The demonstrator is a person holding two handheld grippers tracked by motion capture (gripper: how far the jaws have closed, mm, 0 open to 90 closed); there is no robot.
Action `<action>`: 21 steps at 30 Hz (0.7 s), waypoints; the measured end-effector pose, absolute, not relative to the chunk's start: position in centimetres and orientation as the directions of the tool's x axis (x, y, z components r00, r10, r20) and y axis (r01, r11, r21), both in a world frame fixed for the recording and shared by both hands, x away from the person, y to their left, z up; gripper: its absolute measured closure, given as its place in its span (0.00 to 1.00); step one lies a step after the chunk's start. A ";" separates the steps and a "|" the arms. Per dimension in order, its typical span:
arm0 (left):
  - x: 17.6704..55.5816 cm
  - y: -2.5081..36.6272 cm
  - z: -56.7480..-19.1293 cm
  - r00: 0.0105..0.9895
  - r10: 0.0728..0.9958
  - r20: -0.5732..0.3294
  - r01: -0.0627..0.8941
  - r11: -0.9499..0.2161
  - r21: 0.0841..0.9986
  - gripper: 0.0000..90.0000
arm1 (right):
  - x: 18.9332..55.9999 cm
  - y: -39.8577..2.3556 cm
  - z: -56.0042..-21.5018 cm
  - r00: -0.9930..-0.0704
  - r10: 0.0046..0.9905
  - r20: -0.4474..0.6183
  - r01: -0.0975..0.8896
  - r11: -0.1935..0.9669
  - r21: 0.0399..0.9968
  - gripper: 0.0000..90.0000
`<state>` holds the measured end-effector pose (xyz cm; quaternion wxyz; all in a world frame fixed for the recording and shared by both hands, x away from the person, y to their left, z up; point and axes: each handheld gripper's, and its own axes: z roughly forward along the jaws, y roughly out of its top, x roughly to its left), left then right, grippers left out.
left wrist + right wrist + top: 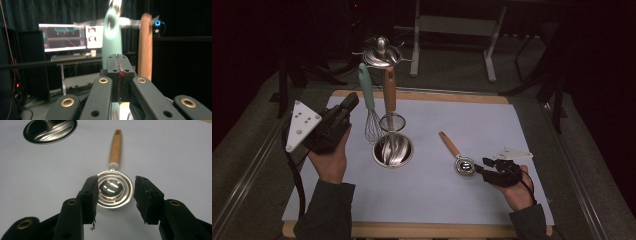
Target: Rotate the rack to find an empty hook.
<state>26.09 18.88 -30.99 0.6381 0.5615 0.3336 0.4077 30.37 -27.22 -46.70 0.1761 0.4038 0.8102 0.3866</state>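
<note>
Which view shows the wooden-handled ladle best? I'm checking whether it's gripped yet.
The right gripper view: the ladle lies large between open jaws, untouched. The high view shows it small on the table.

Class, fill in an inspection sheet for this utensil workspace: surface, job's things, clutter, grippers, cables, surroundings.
Surface: pale mat on a wooden board.
Job's things: wooden-handled scoop lying flat; whisk and strainer hanging on the rack over its round steel base.
Clutter: nothing seen.
Grippers: left gripper shut, empty, raised by the whisk handle; right gripper open, fingers either side of the scoop bowl.
Cables: black cable trailing from the left gripper.
Surroundings: dark room, monitors behind.
</note>
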 end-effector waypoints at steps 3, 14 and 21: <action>26.4 18.4 -29.6 0.443 0.896 0.041 -0.174 0.040 0.984 1.00 | 30.3 -27.9 -46.7 -0.599 0.800 0.035 0.526 0.360 0.771 0.60; 28.1 17.3 -27.9 0.423 0.905 0.053 -0.185 0.029 0.982 1.00 | 30.3 -29.2 -46.6 -0.570 0.820 0.062 0.541 0.317 0.779 0.59; 28.3 17.6 -27.8 0.429 0.902 0.047 -0.180 0.034 0.983 1.00 | 30.4 -29.2 -46.9 -0.566 0.822 0.066 0.551 0.317 0.772 0.59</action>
